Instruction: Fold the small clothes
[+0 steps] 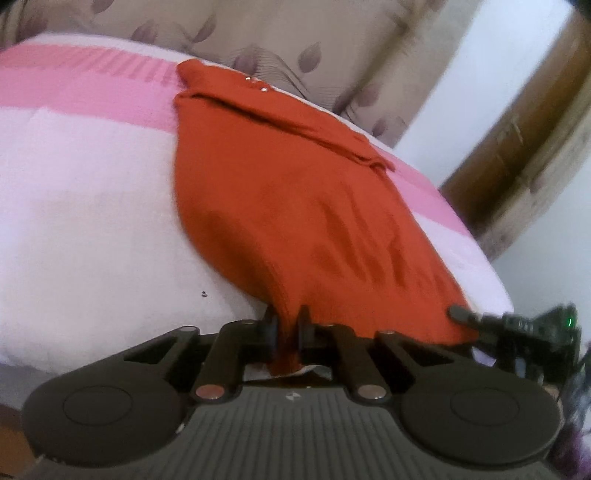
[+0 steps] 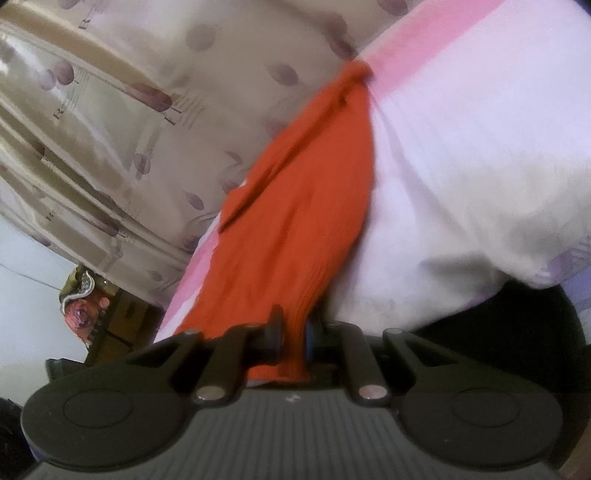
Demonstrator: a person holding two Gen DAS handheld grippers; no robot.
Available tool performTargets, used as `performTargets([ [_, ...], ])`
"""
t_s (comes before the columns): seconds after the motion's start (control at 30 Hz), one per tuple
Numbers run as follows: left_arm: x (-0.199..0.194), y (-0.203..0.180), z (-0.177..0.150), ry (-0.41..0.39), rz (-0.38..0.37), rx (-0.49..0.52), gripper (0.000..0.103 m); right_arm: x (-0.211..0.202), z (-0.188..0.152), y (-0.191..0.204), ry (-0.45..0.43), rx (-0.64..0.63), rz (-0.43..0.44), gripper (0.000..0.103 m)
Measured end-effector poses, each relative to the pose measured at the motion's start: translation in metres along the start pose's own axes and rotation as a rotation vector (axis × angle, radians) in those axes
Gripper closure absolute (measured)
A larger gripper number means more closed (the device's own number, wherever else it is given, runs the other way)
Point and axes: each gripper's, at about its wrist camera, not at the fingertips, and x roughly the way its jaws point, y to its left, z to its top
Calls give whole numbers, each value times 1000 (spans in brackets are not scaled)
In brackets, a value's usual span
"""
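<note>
The orange-red garment [image 1: 280, 192] lies spread on the pink-and-white striped bedsheet [image 1: 85, 206] of the bed, its collar at the far end. The left tool [image 1: 287, 330] is clamped on the near hem. The right tool [image 2: 294, 332] is likewise closed on a bunched near edge of the garment [image 2: 295, 221]. A patterned curtain [image 2: 122, 122] hangs beyond.

Orange-red garment [image 1: 280, 206], apparently part-folded

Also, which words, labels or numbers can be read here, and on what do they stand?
"R": single letters on the beige patterned fabric; the rest of the print is too blurred.
White mark on the body of the left gripper: too small to read.
Orange garment: no text shows.
</note>
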Motion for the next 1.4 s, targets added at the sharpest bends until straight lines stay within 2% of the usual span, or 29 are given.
performTargets([
  [0.1,-3,2,-2,-61,20,-47,94,0,1,2,4,-10,-9,92],
  [0.2,-13,-7,-5,-147,37,0,94,0,1,8,1,-52,-18,96],
  [0.43,-32,-35,2,-255,29,114,94,-10,7,15,-48,-45,43,96],
  [0.53,-33,-44,4,-275,31,146,94,-14,10,17,-66,-25,80,96],
  [0.73,-39,-45,7,-317,31,131,94,-17,22,26,-98,-24,115,96],
  [1.4,-32,-48,66,-430,45,81,94,0,86,58,-168,-56,214,96],
])
